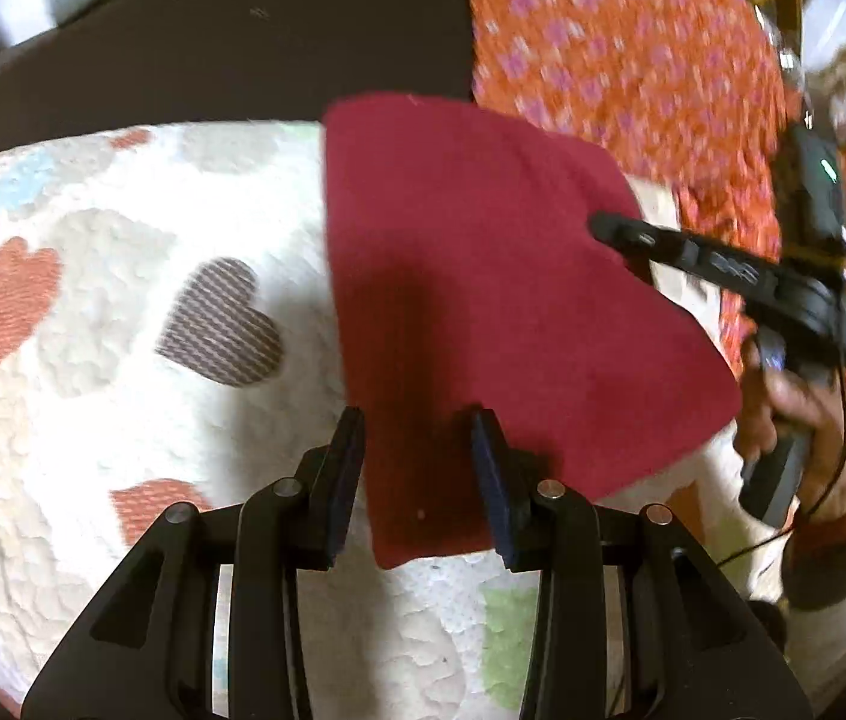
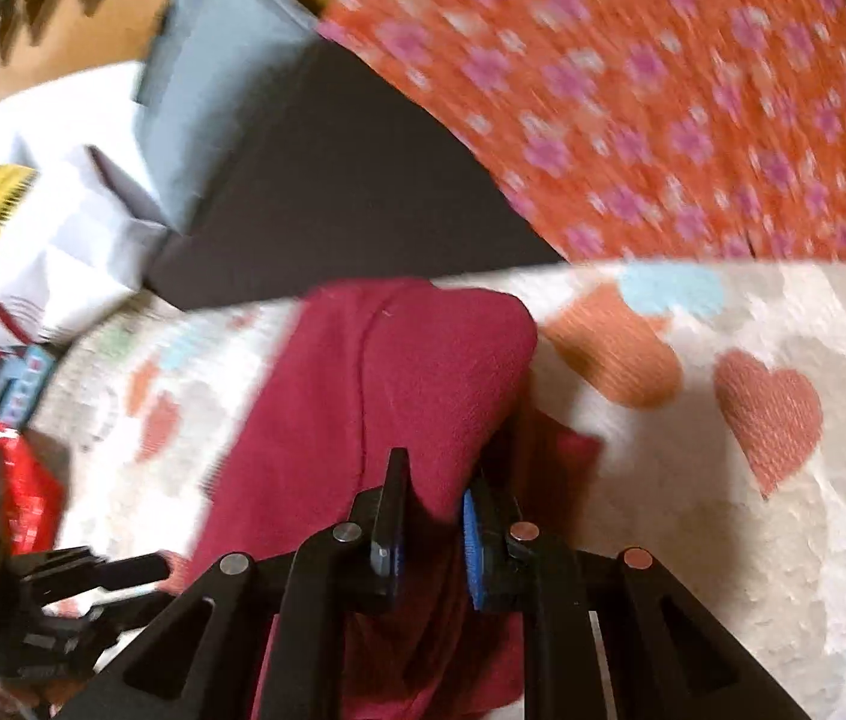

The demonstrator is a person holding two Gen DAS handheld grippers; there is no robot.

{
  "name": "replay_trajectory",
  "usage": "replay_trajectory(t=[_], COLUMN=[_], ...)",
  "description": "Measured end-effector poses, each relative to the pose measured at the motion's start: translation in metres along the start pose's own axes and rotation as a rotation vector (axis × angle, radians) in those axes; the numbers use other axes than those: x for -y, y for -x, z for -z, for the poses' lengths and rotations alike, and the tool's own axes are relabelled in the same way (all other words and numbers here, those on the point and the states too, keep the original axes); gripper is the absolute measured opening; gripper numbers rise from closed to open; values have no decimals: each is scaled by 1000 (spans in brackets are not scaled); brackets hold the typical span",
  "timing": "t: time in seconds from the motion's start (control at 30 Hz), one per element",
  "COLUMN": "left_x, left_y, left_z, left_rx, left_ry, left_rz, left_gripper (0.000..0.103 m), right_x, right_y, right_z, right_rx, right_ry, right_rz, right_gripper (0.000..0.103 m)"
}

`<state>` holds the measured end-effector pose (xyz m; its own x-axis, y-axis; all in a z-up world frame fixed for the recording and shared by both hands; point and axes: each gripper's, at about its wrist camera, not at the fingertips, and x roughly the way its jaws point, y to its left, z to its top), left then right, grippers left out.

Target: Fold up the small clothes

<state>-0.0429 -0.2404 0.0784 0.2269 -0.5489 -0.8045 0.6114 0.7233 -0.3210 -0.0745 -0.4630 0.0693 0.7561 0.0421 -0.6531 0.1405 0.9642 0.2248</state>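
Observation:
A small dark red cloth (image 1: 483, 276) lies on a white quilt with hearts (image 1: 93, 330). My left gripper (image 1: 419, 420) is open, its fingers straddling the cloth's near edge just above it. My right gripper (image 1: 597, 222) reaches in from the right and pinches the cloth's right edge. In the right wrist view the right gripper (image 2: 432, 480) is shut on a raised fold of the red cloth (image 2: 411, 372). The left gripper (image 2: 141, 570) shows at the lower left there.
An orange cloth with pink flowers (image 1: 621, 42) lies beyond the quilt on a dark surface (image 1: 243, 42). Papers, a blue-grey box (image 2: 213, 78) and red packets (image 2: 27, 492) sit off the quilt's far side.

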Motion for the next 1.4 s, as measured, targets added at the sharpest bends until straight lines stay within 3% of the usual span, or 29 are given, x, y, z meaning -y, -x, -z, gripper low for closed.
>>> replay_trajectory(t=[0.1,0.27,0.37,0.47,0.57,0.67,0.73,0.93,1.1,1.3,1.4], left_x=[10,6,3,0,0,2,4,10,12,6,5], left_y=[-16,-17,-10,-15,-21,-24,-26,-21,-15,-12,-13], left_z=[2,2,-1,1,5,8,10,12,11,4,1], left_rx=[-17,-27,3,-8,-24,-28,-31,3,35,67,78], left_ry=[-41,-38,-19,-16,-16,-38,-48,-73,-77,-56,-59], left_rz=[-27,-39,-46,-59,-69,-87,-101,-148,-183,-192,-201], left_gripper=[35,35,35,35,36,37,37,37,37,37,43], right_x=[11,25,16,-9,-28,-28,-20,-23,-37,-42,-37], right_y=[-28,-4,26,44,36,11,5,27,40,25,10], right_z=[15,14,18,31,51,81,92,88,77,44,25], right_rx=[-82,-40,11,10,-47,-117,-104,-89,-26,10,27], right_ry=[19,-70,-85,-19,50,90,66,22,39,7,-14], right_rz=[72,48,-41,-114,-117,-40,-56,-76,-63,-14,8], right_gripper=[14,18,18,18,18,18,18,18,18,18,18])
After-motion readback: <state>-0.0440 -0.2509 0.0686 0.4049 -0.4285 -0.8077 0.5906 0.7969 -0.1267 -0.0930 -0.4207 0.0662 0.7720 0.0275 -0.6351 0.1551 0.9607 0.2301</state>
